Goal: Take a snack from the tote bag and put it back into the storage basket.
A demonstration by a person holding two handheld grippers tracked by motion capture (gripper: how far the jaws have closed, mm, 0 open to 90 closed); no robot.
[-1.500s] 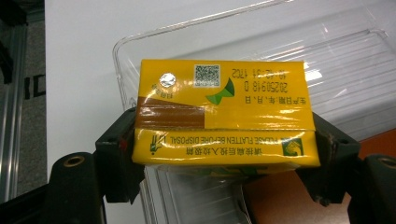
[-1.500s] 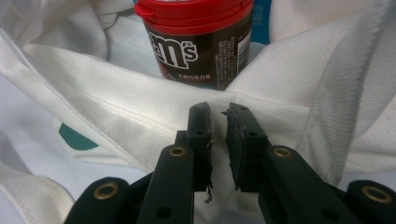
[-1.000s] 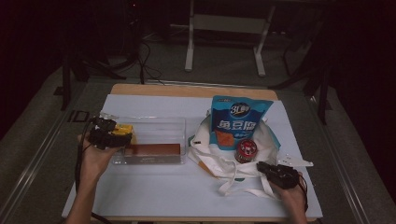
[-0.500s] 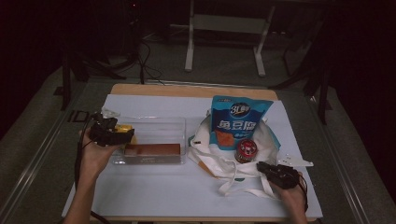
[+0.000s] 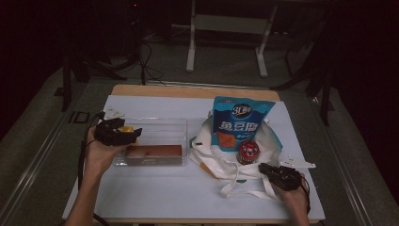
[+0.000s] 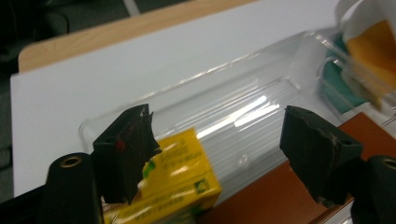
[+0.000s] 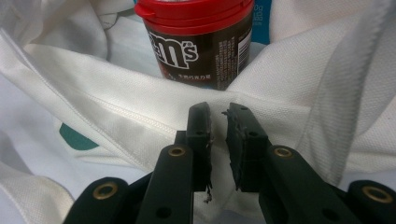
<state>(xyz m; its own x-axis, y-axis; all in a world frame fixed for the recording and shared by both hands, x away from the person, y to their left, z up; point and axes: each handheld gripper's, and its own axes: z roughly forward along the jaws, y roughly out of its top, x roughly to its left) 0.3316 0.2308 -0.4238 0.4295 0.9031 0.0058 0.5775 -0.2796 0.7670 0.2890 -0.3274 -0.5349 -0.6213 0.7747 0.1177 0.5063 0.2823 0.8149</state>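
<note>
A: So, what do you see on the left of the counter [image 5: 155, 193]?

B: I see my left hand-held gripper [image 6: 233, 154] hanging over the near left end of the clear plastic tray [image 5: 181, 129]. Its jaws stand wide apart and press on nothing. In the left gripper view, the yellow box [image 6: 180, 179] lies in the tray just beside the left jaw, and I can't tell whether that jaw touches it. A long brown box [image 5: 153, 151] lies along the tray's near side.

A: And further right?

B: Next to the tray lies the white cloth bag [image 5: 214, 160], mouth open toward the far side. A blue snack pouch [image 5: 240, 123] stands up out of it, and a dark M&M's tub with a red lid [image 7: 198, 37] sits in it just in front of the pouch.

A: Your right hand?

B: My right hand-held gripper [image 7: 218, 151] sits at the near right edge of the bag, pointed at the tub. In the right gripper view its jaws are nearly together with a thin gap left, resting over the white cloth. I can't tell whether any cloth is pinched between them.
</note>
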